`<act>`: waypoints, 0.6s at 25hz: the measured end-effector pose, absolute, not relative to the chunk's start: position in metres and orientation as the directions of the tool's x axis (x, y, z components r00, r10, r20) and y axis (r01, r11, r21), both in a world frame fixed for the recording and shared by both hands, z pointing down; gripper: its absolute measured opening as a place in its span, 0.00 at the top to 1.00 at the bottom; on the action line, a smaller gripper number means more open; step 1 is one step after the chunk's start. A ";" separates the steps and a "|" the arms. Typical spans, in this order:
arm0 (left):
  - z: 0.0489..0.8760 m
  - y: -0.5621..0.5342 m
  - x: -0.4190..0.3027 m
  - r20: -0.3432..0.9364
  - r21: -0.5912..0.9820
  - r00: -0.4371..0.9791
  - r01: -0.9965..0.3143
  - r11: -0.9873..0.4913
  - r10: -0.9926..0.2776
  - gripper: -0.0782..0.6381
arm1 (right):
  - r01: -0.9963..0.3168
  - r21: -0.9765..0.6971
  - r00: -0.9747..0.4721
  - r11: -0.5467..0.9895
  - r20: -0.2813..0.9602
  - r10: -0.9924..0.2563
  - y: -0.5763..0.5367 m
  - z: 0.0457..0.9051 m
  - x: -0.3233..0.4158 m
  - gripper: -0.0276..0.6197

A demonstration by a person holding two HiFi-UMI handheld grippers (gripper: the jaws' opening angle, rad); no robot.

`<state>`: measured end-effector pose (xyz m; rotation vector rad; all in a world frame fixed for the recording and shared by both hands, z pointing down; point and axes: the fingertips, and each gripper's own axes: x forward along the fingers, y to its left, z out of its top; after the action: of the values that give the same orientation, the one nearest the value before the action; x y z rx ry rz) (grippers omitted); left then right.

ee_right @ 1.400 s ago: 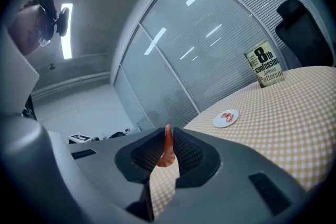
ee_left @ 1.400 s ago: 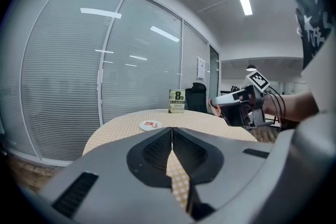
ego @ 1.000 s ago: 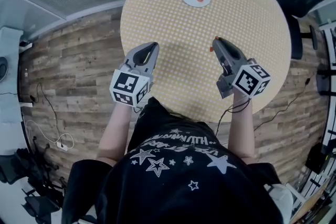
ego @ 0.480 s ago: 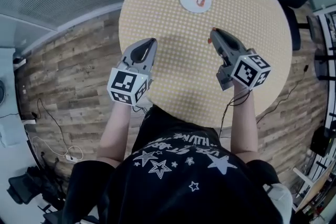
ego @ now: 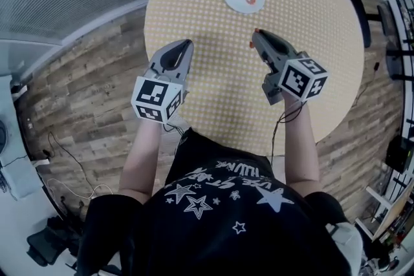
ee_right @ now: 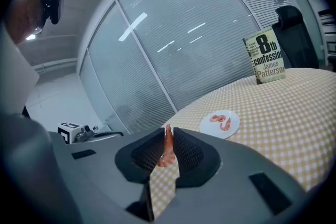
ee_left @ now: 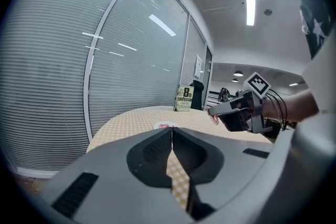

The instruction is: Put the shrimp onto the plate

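Your right tongs pinch a shrimp above the desk, short of the plate; left tongs pressed together, empty. Carry it level, lower onto bare plate, then release.

**Black star tee, grey grippers**

Person is wearing a black short-sleeved T-shirt that's showing silver stars and curved lettering. The left gripper and right gripper are looking grey and tapered. Each is carrying a white cube with black square markers. A thin black cable is trailing off the right one.
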<state>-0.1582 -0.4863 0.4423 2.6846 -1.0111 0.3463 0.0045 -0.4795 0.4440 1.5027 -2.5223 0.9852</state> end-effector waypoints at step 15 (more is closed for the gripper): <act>0.477 -0.543 -0.150 0.320 0.209 0.757 -0.642 -0.737 -0.569 0.88 | -0.860 -0.427 -0.474 0.277 0.470 -0.745 -0.548 0.498 0.007 0.86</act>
<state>-0.1504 -0.5432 0.4766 2.6487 -0.9386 0.3389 0.0073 -0.5481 0.4979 1.5032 -2.3628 0.9692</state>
